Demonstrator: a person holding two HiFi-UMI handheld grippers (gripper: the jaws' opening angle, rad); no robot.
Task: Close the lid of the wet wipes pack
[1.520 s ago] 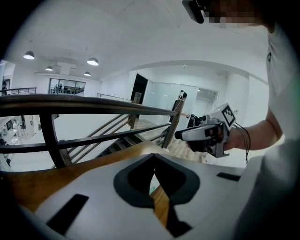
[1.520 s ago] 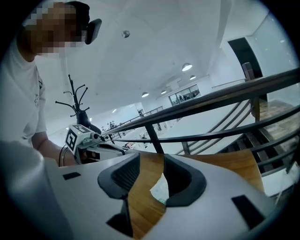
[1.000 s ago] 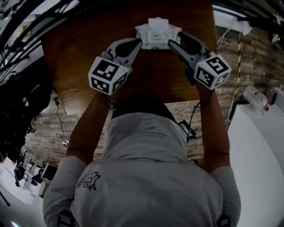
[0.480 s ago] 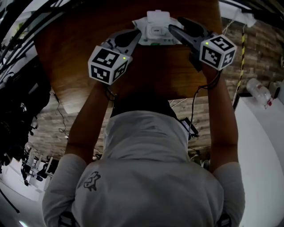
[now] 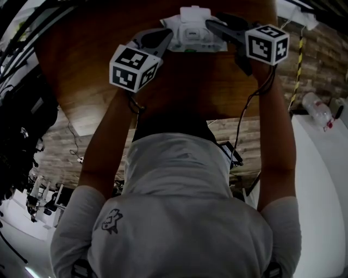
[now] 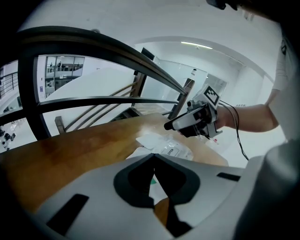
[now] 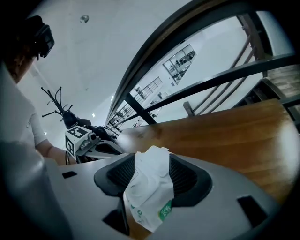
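The white wet wipes pack (image 5: 193, 33) lies at the far side of the wooden table (image 5: 185, 81), its lid (image 5: 194, 13) flipped up and away. My left gripper (image 5: 163, 37) is shut, its tips meeting at the pack's near left corner; in the left gripper view (image 6: 152, 157) the pack (image 6: 164, 145) lies just beyond them. My right gripper (image 5: 215, 27) reaches over the pack's right side. Its jaws have just been opening and stand wide, and in the right gripper view (image 7: 152, 161) the pack (image 7: 147, 187) shows between the pads without being pressed.
A dark curved railing (image 6: 117, 51) runs behind the table's far edge. A plastic bottle (image 5: 316, 111) lies on a white surface at the right. Cables (image 5: 70, 141) trail over the wood-look floor below the table's near edge.
Both grippers have moved farther out over the table, toward the pack. The right gripper's tips, earlier beside the pack's right edge, now reach over it.
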